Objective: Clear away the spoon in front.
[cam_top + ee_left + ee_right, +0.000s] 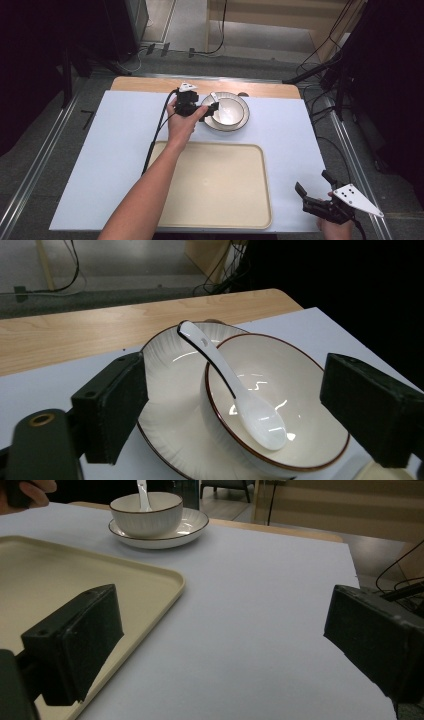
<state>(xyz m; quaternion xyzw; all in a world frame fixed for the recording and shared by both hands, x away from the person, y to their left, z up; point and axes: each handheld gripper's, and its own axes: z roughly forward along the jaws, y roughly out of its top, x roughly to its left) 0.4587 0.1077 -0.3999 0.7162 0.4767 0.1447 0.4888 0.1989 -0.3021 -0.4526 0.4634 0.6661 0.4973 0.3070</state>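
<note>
High view | tray [215, 210] near bowl [229, 111], plate [240, 122] | spoon [214, 96] inside bowl

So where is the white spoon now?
The spoon lies in the bowl on the plate at the table's far side, handle leaning over the rim, between the open left tongs.

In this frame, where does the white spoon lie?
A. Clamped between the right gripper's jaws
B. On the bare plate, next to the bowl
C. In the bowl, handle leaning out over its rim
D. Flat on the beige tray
C: the spoon has its scoop inside the bowl, which stands on the plate, and its handle rises over the bowl's rim.
</note>
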